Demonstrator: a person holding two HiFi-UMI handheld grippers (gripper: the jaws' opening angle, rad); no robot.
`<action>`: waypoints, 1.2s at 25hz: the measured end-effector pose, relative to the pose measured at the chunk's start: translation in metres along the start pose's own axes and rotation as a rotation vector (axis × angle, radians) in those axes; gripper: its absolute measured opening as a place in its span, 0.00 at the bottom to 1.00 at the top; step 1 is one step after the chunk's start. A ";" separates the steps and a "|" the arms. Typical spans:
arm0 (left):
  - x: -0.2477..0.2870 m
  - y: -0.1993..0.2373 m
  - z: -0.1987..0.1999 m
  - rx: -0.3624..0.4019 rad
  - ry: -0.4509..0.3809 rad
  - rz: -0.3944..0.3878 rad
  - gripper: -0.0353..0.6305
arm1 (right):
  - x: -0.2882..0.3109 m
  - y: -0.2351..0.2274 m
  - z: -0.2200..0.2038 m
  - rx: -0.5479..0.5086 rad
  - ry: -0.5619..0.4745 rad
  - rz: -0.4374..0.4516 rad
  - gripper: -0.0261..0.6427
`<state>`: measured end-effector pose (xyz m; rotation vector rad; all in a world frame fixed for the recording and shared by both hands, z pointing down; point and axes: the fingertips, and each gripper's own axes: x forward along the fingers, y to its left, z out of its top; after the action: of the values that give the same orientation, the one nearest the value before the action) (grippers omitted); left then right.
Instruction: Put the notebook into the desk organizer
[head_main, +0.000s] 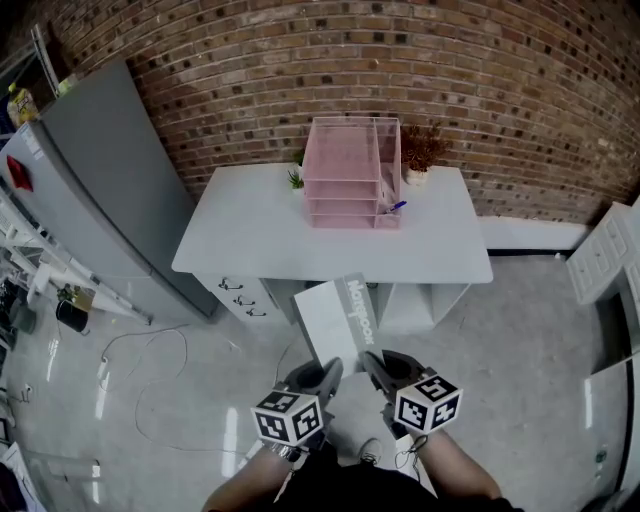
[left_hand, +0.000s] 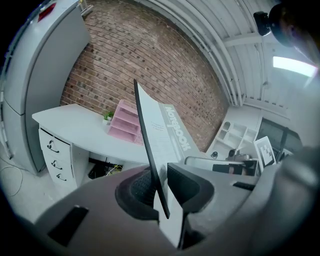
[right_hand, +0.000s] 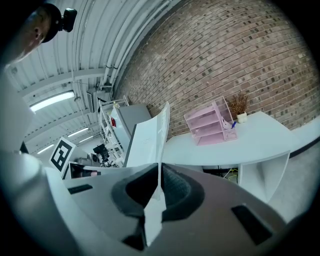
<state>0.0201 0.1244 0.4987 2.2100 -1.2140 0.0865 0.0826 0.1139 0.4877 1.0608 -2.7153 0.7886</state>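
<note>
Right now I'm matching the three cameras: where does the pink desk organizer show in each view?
Head view: desk organizer top centre, on the white desk.
Left gripper view: desk organizer left of centre.
Right gripper view: desk organizer right of centre.
Shared landmark: the brick wall behind it.

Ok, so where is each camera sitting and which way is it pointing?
Head view: on the person's head, looking steeply down and forward at the desk and pink organizer; forearms, left claw and right claw show at the bottom, holding the notebook.
Left claw view: rides the left claw, looking along its jaws, shut on the notebook, toward the desk.
Right claw view: rides the right claw, jaws shut on the notebook, facing the desk too.
Shared: all three show notebook, desk and organizer.
</note>
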 end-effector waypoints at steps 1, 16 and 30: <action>0.000 0.006 0.003 -0.001 0.002 -0.003 0.14 | 0.006 0.001 0.002 0.001 0.001 -0.003 0.07; 0.003 0.107 0.055 0.006 0.027 -0.046 0.14 | 0.117 0.013 0.023 0.030 0.007 -0.030 0.07; 0.014 0.154 0.078 -0.024 0.013 -0.056 0.14 | 0.172 0.008 0.037 0.024 0.041 -0.028 0.06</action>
<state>-0.1099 0.0113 0.5134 2.2179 -1.1389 0.0637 -0.0481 -0.0029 0.5025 1.0727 -2.6580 0.8306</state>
